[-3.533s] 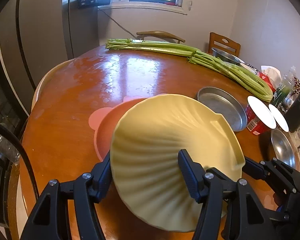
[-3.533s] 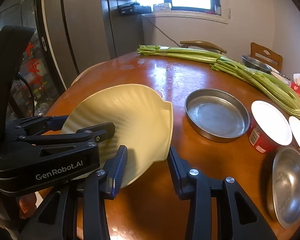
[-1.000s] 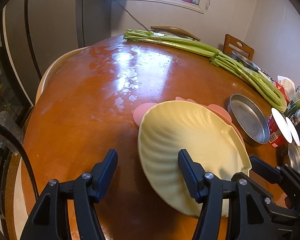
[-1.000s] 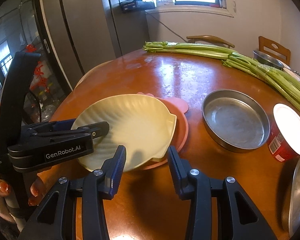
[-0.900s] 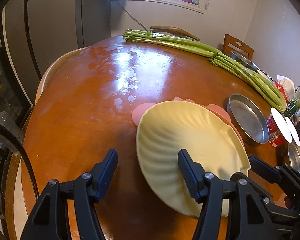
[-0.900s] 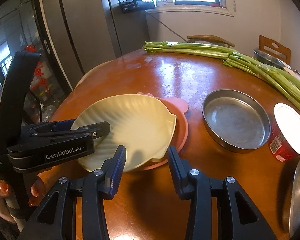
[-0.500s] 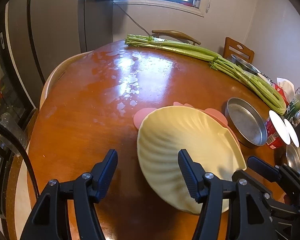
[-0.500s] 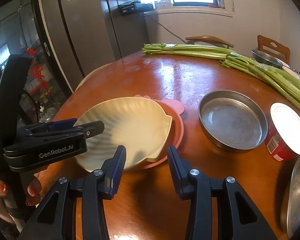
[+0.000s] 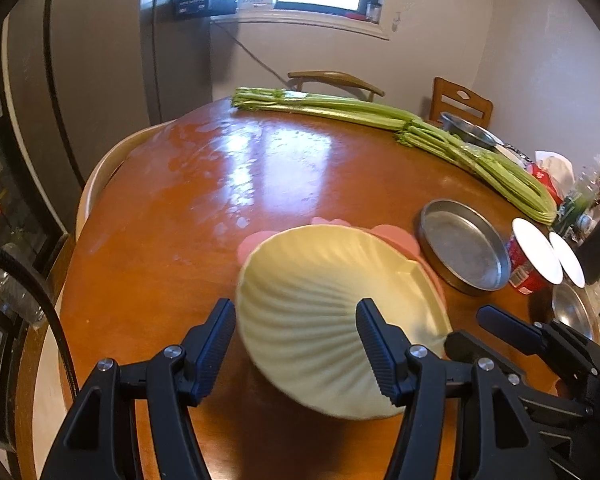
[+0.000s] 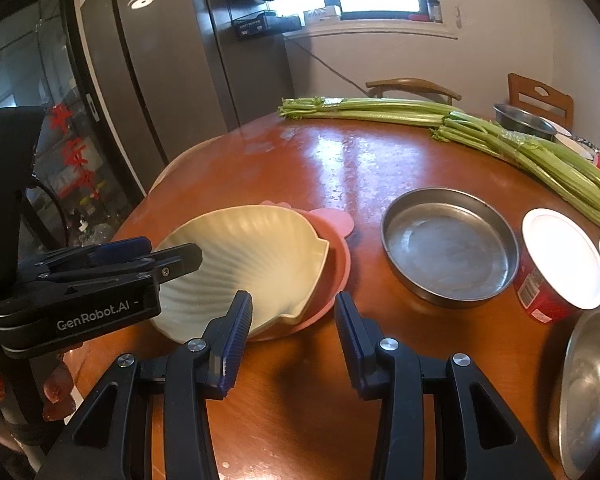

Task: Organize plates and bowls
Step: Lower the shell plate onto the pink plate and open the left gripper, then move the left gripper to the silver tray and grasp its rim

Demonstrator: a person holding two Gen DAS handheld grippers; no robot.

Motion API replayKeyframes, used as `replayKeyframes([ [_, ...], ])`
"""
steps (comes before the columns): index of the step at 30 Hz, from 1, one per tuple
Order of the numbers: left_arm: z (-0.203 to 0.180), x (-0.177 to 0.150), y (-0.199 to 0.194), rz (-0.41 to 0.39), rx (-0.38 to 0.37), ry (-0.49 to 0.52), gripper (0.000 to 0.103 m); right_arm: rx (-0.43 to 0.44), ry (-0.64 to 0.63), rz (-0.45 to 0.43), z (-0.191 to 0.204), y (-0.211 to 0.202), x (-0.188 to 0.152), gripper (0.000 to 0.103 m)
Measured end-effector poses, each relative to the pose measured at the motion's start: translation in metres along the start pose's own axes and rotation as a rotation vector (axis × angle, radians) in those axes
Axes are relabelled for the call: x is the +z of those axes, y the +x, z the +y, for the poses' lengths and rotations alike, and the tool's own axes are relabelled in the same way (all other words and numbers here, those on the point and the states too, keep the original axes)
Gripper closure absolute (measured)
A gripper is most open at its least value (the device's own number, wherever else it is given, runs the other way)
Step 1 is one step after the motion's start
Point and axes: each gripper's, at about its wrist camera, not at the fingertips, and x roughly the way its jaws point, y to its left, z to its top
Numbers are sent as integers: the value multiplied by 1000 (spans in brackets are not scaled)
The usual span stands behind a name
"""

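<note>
A pale yellow shell-shaped plate (image 9: 332, 304) (image 10: 256, 264) rests on a pink plate (image 10: 336, 264) (image 9: 396, 236) on the round wooden table (image 9: 204, 216). My left gripper (image 9: 296, 344) is open, its fingers either side of the yellow plate's near edge, not clamped on it. In the right wrist view the left gripper's body (image 10: 100, 280) sits over the plate's left rim. My right gripper (image 10: 292, 336) is open and empty, just in front of the two plates. A steel pan (image 10: 448, 248) (image 9: 464, 252) lies right of the plates.
Long celery stalks (image 10: 460, 128) lie across the far side. A red tub with a white lid (image 10: 556, 264) and a steel bowl (image 10: 592, 392) stand at the right. Another steel bowl (image 10: 524, 120) is far right. Chairs and a fridge stand behind the table.
The yellow plate has come down from a tilted hold onto the pink plate. My left gripper has let go of it and drawn back slightly. My right gripper has pulled back a little.
</note>
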Motion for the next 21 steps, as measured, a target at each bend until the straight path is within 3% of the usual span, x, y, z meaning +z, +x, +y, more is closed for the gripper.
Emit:
replayKeyframes([
  [11,-39,14,-4,-13,-11,65,41,-56,94,-45,-37,-22,1,59],
  [21,-85,36,7,-7,-19,142,41,-88,211,-30,-79,-20,0,59],
])
